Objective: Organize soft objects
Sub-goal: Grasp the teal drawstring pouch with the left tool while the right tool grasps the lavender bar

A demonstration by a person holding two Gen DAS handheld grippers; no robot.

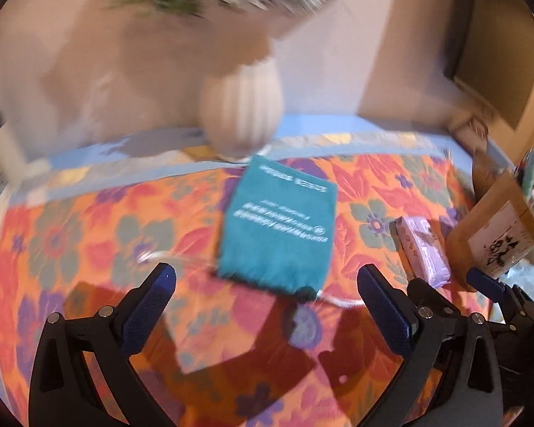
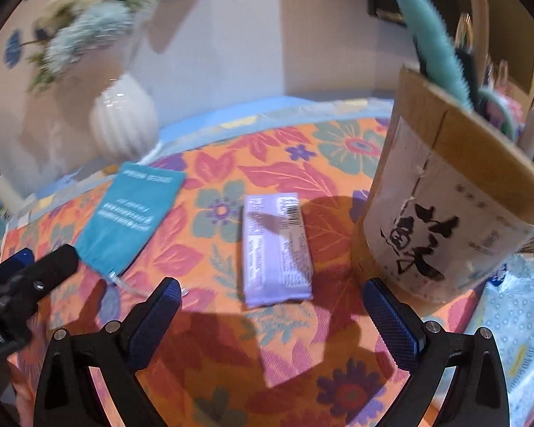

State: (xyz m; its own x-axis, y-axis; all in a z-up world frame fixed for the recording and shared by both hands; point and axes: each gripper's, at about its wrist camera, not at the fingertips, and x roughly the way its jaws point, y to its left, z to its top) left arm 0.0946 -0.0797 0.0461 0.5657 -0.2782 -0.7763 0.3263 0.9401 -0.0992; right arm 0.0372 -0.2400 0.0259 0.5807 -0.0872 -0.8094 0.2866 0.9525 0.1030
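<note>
right wrist: right tool (image 2: 270, 306) wide open, empty, above purple packet (image 2: 276, 245); left tool (image 1: 267, 293) likewise (teal pouch (image 1: 279, 224) ahead).

Desk (image 2: 231, 373) with floral cloth: teal pouch (image 2: 131, 220), purple packet (image 2: 276, 249), cardboard tub (image 2: 455, 213), white vase (image 2: 122, 124).

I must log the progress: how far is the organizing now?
Done: nothing that I can confirm. In hand: nothing; the left gripper and the right gripper are both open and empty. Left: the teal pouch and the purple packet lie loose on the floral cloth.
</note>
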